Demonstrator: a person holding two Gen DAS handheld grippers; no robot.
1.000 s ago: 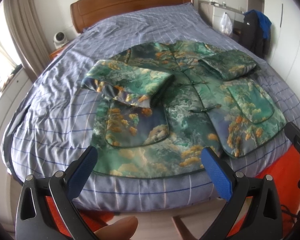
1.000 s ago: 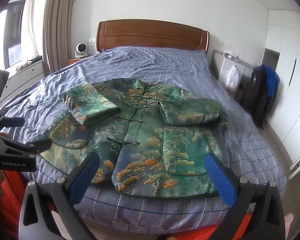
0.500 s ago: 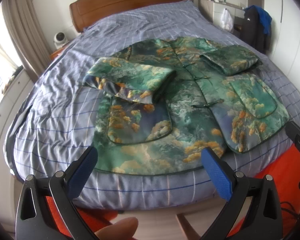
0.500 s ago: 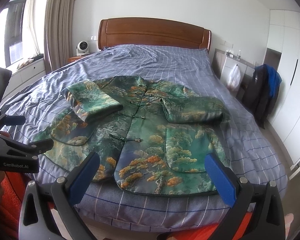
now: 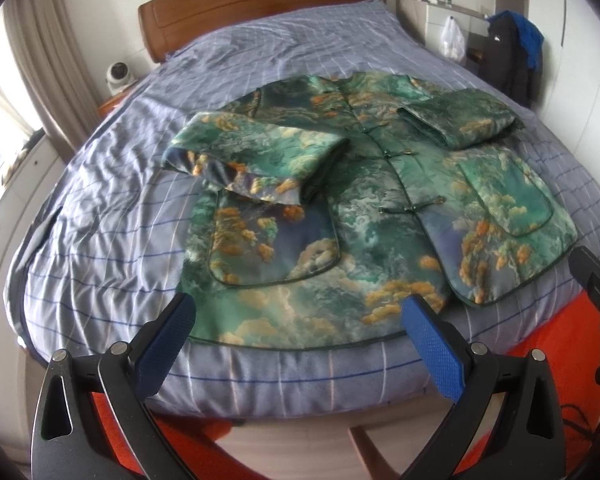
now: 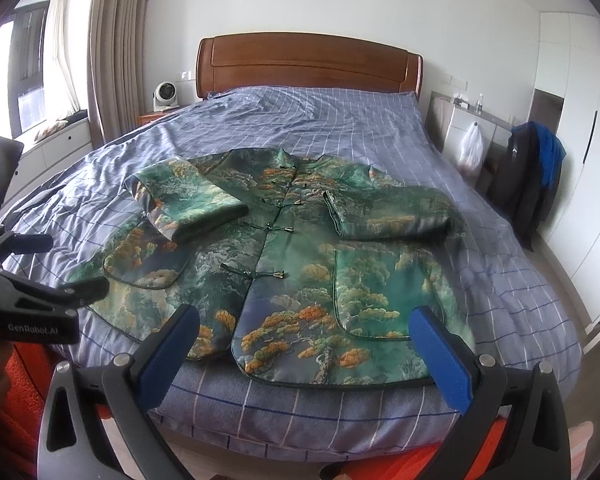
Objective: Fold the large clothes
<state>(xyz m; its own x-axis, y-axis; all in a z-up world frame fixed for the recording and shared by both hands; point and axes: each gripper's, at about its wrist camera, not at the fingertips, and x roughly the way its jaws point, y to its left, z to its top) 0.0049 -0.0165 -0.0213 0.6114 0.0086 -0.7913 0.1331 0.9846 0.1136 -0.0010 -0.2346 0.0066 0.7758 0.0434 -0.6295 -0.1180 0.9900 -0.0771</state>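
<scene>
- L gripper: jaws wide, holding nothing, poised over near hem of jacket. Blue pads have a pebbled face.
- Jacket lies front-up on near half of bed, hem at near edge, collar toward far headboard. Both sleeves already folded in across the chest.
- Left sleeve: thick, puffy roll, open cuff shows lining. Risk: springs back open when body is lifted, as the fabric looks satiny and slick.
- Knot buttons down centre: hard lumps, could skew a fold line.
- Right sleeve: flatter fold, same slip risk.
- R gripper: jaws wide, empty, over right hem.
- Risk: pinching the checked duvet under the hem along with it; uneven lift by the two sides gives a crooked fold.
</scene>
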